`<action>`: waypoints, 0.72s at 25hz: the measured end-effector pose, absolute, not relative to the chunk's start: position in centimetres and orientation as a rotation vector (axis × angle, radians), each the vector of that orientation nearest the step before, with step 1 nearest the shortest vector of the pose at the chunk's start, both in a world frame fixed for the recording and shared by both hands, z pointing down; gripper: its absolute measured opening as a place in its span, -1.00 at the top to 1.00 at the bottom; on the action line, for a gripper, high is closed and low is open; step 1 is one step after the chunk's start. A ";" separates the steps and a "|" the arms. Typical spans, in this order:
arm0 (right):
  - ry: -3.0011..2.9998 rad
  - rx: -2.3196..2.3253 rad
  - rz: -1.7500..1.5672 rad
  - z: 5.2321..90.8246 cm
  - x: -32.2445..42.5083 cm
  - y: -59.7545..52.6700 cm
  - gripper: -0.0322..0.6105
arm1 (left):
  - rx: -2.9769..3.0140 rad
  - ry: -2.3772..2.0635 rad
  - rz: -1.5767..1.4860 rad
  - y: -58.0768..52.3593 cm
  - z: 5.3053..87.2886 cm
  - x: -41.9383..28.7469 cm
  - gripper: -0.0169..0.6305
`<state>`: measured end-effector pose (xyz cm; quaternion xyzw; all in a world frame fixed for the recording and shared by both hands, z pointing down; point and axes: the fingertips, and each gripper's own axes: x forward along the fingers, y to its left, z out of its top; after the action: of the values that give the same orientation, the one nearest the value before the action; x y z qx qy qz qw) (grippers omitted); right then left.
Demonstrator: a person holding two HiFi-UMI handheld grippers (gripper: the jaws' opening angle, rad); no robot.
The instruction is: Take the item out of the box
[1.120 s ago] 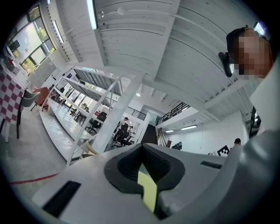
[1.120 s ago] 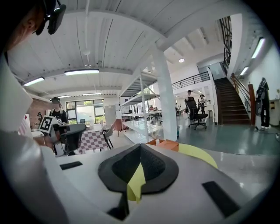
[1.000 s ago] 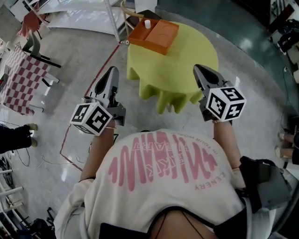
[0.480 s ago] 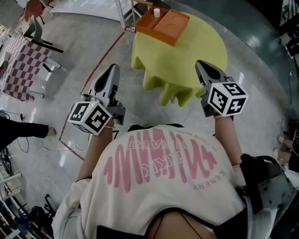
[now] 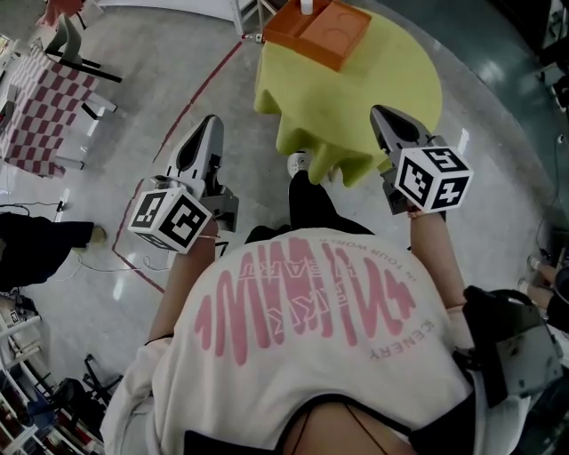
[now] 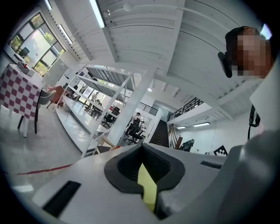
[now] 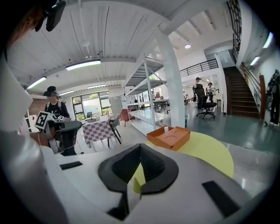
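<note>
Jaws pressed together and pinching nothing, the left gripper and the right gripper hang in front of the person's chest, well short of the task's thing. The left is over the floor and the right by the near edge of the round table. The orange box sits at the table's far edge, and the white item stands upright in the box's far-left part. Only a stretch of yellow-green cloth lies between the grippers and the box, and the person's shoe shows at the cloth's near hem. A red line runs across the polished grey floor just left of the table. Further left stand a checked-cloth table and a chair, and a second person in dark clothes is at the picture's left edge. The right gripper view takes in a large white hall with a round pillar, white shelving, a dark staircase and strip lights on a ribbed ceiling.
</note>
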<state>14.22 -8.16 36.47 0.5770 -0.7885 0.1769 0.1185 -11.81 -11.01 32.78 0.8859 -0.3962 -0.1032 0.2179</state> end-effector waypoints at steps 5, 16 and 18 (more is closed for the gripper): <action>-2.327 1.664 0.495 35.6 14.4 -10.5 0.88 | 2.446 -1.123 -0.316 -12.3 31.9 -11.9 0.93; -2.412 1.579 0.421 33.6 13.4 -21.1 0.88 | 2.428 -1.128 -0.341 -19.8 31.1 -10.7 0.93; -2.432 1.575 0.428 33.2 13.8 -22.8 0.88 | 2.426 -1.137 -0.341 -21.4 30.9 -10.5 0.92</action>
<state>13.81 -22.84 33.20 0.5348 -0.8256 0.1454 0.1062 -10.50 -21.39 30.86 0.8765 -0.4108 -0.1232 0.2187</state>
